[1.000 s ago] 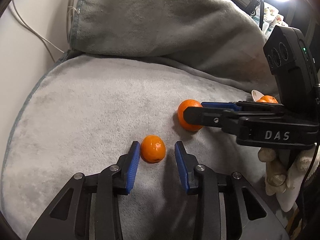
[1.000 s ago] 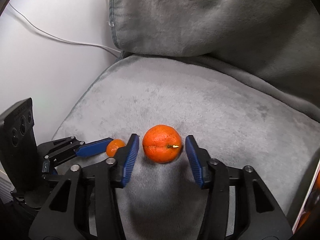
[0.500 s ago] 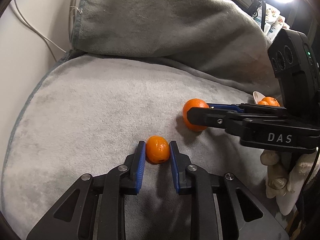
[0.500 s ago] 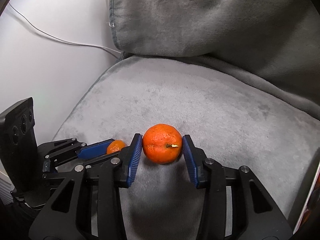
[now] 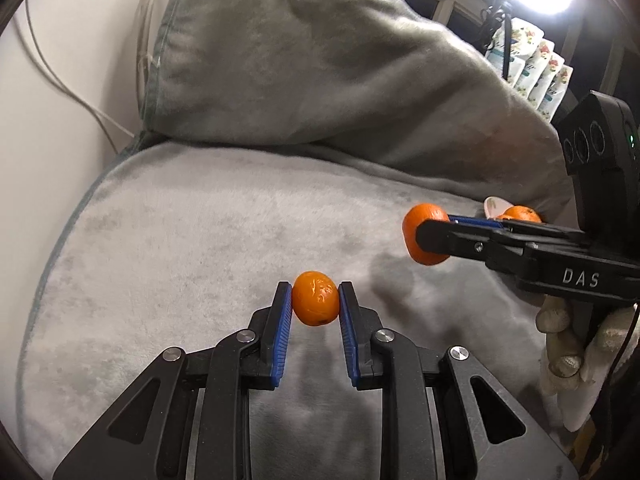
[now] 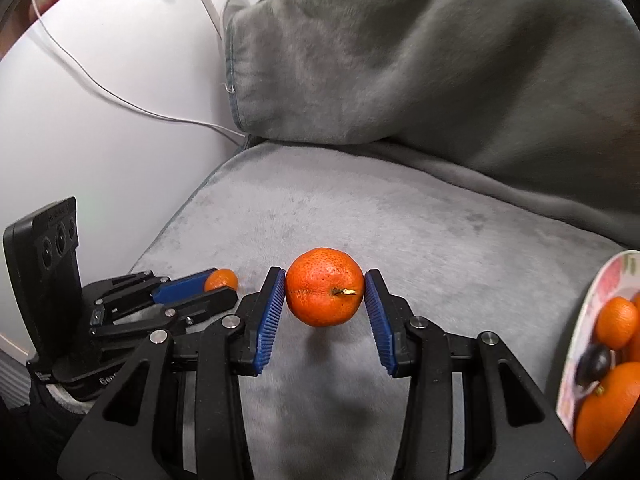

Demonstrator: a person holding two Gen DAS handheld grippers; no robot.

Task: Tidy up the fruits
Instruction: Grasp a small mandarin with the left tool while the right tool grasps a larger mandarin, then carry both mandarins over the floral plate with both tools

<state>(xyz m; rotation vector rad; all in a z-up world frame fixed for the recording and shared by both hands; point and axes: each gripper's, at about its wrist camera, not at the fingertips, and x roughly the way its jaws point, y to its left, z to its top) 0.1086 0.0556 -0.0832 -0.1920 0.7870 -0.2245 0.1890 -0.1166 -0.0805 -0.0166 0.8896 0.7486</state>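
Gripping was done: small orange (image 5: 315, 298) was clamped by left gripper (image 5: 313, 300), big orange (image 6: 324, 287) by right gripper (image 6: 325, 292), both just above the cushion (image 6: 420, 216). Next, carrying right of cushion to the plate (image 6: 576, 320) was judged needed.

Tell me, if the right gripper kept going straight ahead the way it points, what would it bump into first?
Likely the grey blanket heaped behind the seat. The right gripper already clamps the large orange, so that travels with it. Depth is hard to judge.
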